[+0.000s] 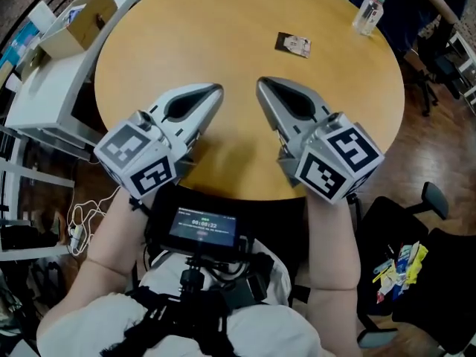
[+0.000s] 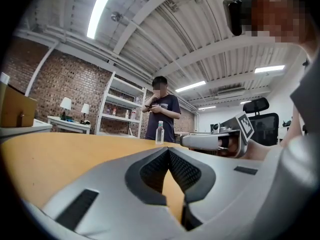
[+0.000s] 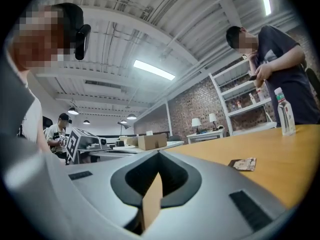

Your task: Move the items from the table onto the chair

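Right gripper (image 1: 262,82) and left gripper (image 1: 217,90) both pinched shut, empty; best spread right's jaws early, then come low at far packet (image 1: 293,44), bottle (image 1: 370,10) after.

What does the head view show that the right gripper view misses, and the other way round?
Only the head view: the chair with bright wrappers on it, and the chest screen. Only the right gripper view: shelves, lamps and ceiling lights. Both: the table, the bottle and the packet.
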A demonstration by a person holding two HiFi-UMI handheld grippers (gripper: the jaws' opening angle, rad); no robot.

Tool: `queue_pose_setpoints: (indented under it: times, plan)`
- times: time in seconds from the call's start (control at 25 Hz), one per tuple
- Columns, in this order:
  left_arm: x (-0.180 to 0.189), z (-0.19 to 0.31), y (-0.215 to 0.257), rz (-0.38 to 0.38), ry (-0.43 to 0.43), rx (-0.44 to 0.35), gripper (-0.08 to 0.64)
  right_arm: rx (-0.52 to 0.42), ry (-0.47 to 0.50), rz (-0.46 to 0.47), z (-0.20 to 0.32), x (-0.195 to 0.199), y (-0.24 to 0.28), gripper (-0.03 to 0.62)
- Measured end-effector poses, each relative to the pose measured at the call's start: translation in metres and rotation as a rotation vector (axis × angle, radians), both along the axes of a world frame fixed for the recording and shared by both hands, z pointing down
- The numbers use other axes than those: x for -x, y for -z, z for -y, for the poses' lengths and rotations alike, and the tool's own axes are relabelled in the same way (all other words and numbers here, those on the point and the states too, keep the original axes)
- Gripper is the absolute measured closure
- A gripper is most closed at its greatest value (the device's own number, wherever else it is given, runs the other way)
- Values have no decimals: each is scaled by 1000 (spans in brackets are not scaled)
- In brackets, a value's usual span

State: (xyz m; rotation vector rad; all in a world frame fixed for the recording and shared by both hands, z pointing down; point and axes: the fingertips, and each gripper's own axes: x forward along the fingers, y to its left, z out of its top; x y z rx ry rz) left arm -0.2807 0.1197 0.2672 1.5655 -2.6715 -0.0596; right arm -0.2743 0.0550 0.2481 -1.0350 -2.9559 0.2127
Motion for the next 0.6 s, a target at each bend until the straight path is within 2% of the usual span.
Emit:
queue_pose_setpoints:
  times: [0.6]
  plan:
    - [-1, 15, -6, 8, -34, -3, 545, 2, 13, -26, 5, 3, -12, 585]
